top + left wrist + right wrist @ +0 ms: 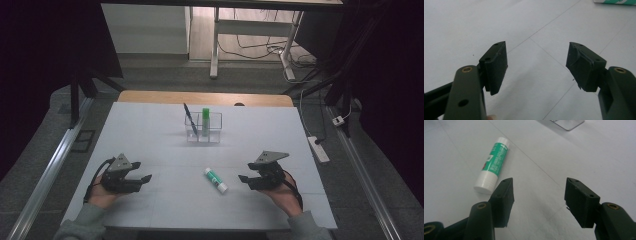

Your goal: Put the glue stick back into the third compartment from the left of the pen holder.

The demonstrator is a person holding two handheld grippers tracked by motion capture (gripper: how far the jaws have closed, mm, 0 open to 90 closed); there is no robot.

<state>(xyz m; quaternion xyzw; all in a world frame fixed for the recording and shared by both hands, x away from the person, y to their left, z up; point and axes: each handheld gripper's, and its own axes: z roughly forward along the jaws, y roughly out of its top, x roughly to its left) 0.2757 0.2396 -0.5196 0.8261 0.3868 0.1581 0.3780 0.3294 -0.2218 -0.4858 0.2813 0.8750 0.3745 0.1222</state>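
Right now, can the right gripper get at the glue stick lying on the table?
Probably yes. The right gripper stands open with nothing between its jaws, and the glue stick lies flat close beside it on the bare table. The left gripper is well off to the other side.

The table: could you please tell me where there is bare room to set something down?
The table is bare left of the clear organizer, right of it, and between it and the glue stick. It is crowded near the front, where the left gripper and right gripper flank the stick.
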